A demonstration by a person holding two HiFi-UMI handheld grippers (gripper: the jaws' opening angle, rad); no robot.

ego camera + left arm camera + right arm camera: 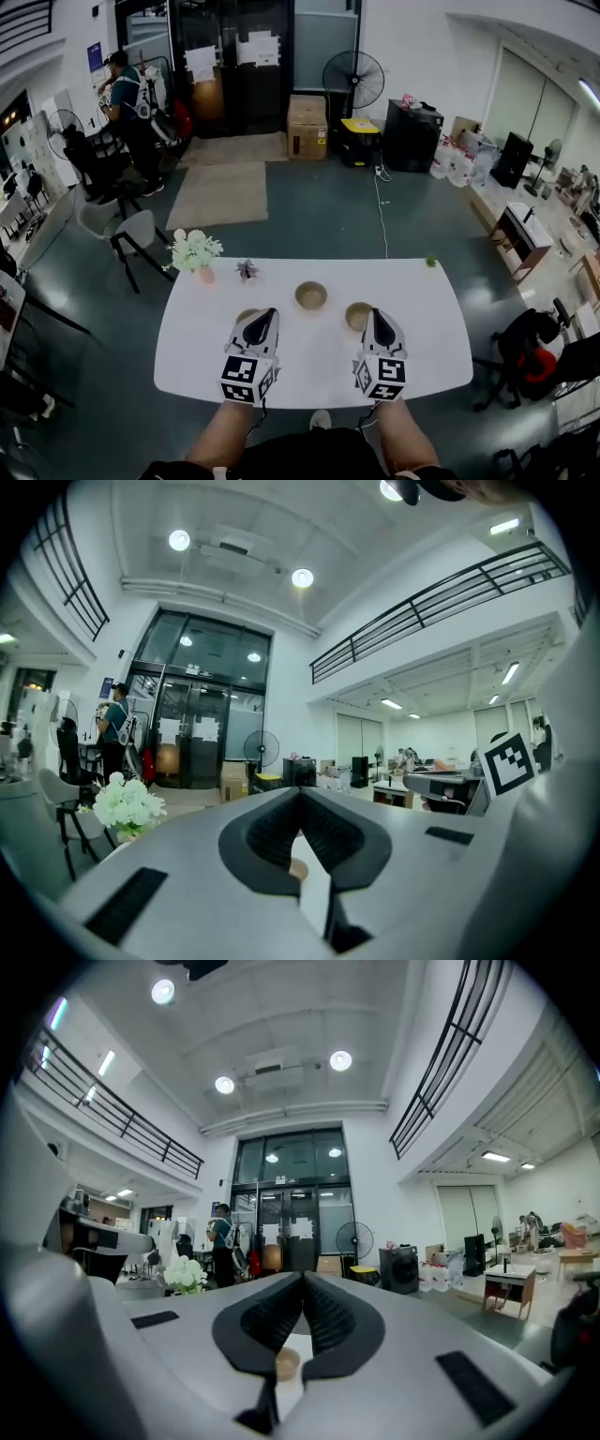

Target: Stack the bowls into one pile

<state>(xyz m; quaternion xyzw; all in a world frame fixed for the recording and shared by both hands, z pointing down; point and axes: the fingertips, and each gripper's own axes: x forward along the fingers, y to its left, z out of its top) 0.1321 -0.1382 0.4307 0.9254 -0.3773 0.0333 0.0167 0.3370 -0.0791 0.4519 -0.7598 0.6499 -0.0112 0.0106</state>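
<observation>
Three tan bowls stand apart on the white table [422, 328]. The middle bowl [310, 295] is in full view. My left gripper [271, 314] covers most of the left bowl [246, 316], and my right gripper [376, 313] overlaps the right bowl [356, 316]. Both grippers point level across the table, side by side near its front edge. In the left gripper view the left gripper [301, 791] has its jaws shut and empty, and a bowl [298, 869] peeks out below them. The right gripper [304, 1274] is also shut and empty, with a bowl [286, 1363] beneath it.
A pot of white flowers [194, 253] and a small purple ornament [247, 270] sit at the table's far left, a small green item [430, 262] at its far right corner. A chair [131, 234] stands to the left, a person [127, 103] far back.
</observation>
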